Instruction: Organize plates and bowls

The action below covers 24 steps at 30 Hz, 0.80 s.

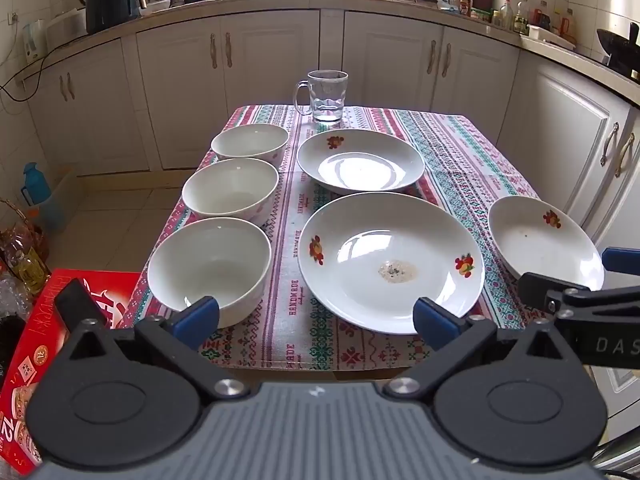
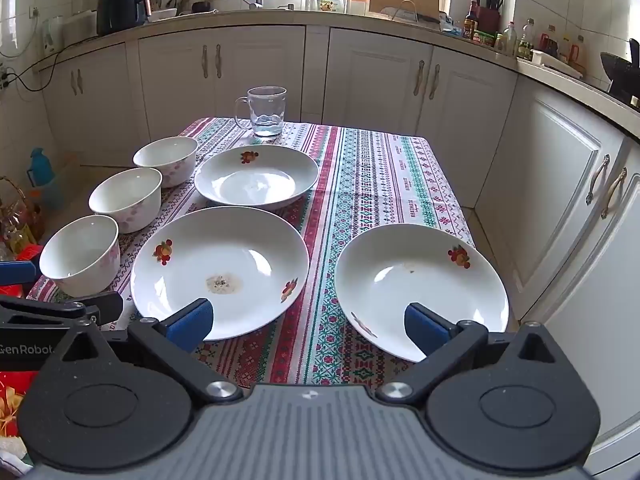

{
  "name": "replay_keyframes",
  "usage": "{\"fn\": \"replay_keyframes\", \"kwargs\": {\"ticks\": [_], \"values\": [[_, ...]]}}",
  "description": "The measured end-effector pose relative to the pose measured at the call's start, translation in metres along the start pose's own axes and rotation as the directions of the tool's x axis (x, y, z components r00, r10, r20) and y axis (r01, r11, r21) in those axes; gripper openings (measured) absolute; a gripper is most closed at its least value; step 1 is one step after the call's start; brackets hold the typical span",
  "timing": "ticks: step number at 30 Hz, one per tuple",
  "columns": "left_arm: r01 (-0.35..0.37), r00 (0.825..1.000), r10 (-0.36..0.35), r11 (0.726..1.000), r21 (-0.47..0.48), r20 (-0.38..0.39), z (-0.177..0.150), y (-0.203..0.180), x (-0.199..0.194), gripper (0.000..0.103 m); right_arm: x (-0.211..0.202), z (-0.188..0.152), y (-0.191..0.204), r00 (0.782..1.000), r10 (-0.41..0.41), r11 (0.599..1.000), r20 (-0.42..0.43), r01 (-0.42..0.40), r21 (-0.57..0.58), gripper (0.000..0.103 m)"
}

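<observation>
Nothing has been stacked yet; the task is judged to be at its start. Three bowls [image 1: 230, 188] are lined up along the left side of the cloth-covered surface [image 2: 372, 168]; two plates [image 1: 360, 162] lie in a column beside them, and a third plate [image 2: 420, 284] sits apart, near the right edge. Left tongs [image 1: 316, 318] and right tongs [image 2: 306, 324] are both spread wide, empty, held above the near edge. Next move is judged to call for gripping one rim and nesting like with like; crumbs are noted on the middle plate [image 1: 390, 260].
</observation>
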<state>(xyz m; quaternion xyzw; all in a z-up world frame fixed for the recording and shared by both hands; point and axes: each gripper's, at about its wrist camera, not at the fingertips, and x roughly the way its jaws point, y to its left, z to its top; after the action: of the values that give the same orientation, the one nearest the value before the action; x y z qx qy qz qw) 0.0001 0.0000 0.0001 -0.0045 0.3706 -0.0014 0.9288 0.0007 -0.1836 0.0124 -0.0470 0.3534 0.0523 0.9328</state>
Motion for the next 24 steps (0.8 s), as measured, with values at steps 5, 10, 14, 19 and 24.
{"fn": "replay_keyframes", "kwargs": {"ticks": [5,10,14,19,24], "values": [[0.003,1.000,-0.003,1.000,-0.001,0.001,0.0005,0.0004,0.0004,0.102,0.0008,-0.0009,-0.0001,1.000,-0.001,1.000,0.002,0.001,0.001,0.103],[-0.004,1.000,0.004,1.000,0.004,0.011,-0.0010,-0.0010,-0.0019,0.102,-0.0009,0.0002,0.0006,1.000,-0.006,1.000,0.005,0.006,-0.005,0.103],[-0.007,1.000,0.007,1.000,0.002,0.012,-0.0001,-0.0001,-0.0013,0.102,-0.0007,-0.0009,0.0007,1.000,-0.006,1.000,0.007,0.006,-0.006,0.103],[-0.007,1.000,0.007,1.000,0.002,0.016,-0.0005,-0.0006,-0.0028,0.102,-0.0017,0.0008,0.0013,1.000,-0.007,1.000,0.007,0.007,-0.007,0.103],[-0.007,1.000,0.007,1.000,0.001,0.015,-0.0004,-0.0004,-0.0026,0.102,-0.0028,0.0009,0.0021,1.000,-0.008,1.000,0.010,0.008,-0.009,0.103]]}}
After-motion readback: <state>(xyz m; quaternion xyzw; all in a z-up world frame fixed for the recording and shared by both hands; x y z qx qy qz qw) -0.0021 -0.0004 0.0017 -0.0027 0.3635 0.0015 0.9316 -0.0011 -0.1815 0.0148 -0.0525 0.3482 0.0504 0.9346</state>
